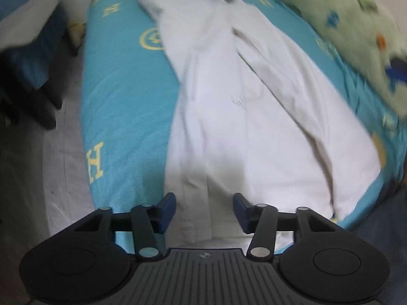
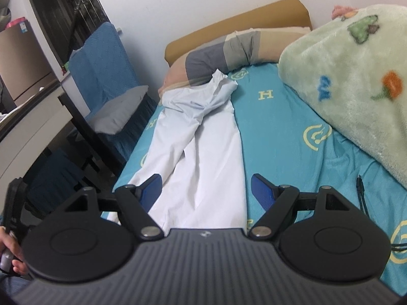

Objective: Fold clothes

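A pair of white trousers (image 1: 241,106) lies lengthwise on the turquoise bed sheet (image 1: 122,101), waistband end nearest me and legs running away. My left gripper (image 1: 204,212) is open, its blue pads either side of the near edge of the trousers, just above the cloth. In the right wrist view the trousers (image 2: 203,152) stretch toward the pillow, with the far leg ends crumpled. My right gripper (image 2: 206,193) is open above the near end of the trousers, holding nothing.
A green fleece blanket (image 2: 356,76) is heaped on the right of the bed. A striped pillow (image 2: 229,56) lies at the brown headboard (image 2: 241,23). A blue chair (image 2: 101,76) with a grey cushion stands left of the bed. A black cable (image 2: 361,190) lies on the sheet.
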`<act>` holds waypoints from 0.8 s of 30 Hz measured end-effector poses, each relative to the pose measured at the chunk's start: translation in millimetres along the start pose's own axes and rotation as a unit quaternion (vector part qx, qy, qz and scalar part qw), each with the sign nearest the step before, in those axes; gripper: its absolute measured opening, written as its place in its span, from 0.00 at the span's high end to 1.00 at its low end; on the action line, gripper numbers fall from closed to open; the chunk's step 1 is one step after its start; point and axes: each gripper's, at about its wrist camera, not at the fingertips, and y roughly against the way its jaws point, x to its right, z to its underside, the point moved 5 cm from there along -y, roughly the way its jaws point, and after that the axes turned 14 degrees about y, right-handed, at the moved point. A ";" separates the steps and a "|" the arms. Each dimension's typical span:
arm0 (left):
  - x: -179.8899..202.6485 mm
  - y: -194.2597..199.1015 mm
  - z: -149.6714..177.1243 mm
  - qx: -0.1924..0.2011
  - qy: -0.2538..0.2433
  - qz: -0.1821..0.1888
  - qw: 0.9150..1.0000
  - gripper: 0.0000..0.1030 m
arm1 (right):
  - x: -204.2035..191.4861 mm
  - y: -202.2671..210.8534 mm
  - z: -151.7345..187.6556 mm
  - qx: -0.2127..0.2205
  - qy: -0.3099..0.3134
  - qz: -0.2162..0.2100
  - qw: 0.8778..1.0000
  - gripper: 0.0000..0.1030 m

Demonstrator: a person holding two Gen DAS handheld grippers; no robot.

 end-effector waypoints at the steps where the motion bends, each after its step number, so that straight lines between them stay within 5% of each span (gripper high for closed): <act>1: 3.2 -2.8 2.0 -0.003 -0.020 -0.016 1.000 0.63 | 0.9 -1.5 1.0 -0.003 -0.004 0.000 1.000 0.24; 6: 10.4 -8.8 8.4 -0.008 -0.085 -0.088 0.992 0.92 | 3.0 -4.9 4.1 -0.012 -0.020 -0.002 1.000 0.24; 9: 15.8 11.0 6.8 0.013 -0.102 -0.099 0.990 0.96 | 3.1 -4.4 4.1 -0.014 -0.027 -0.002 1.000 0.24; 17: 88.0 106.4 -0.6 0.109 -0.077 -0.022 0.991 0.97 | 19.1 7.0 2.9 0.001 -0.048 0.013 0.999 0.24; 24: 181.2 118.4 0.2 0.124 -0.069 0.041 0.989 0.97 | 35.5 10.9 2.1 0.011 -0.046 0.043 0.998 0.24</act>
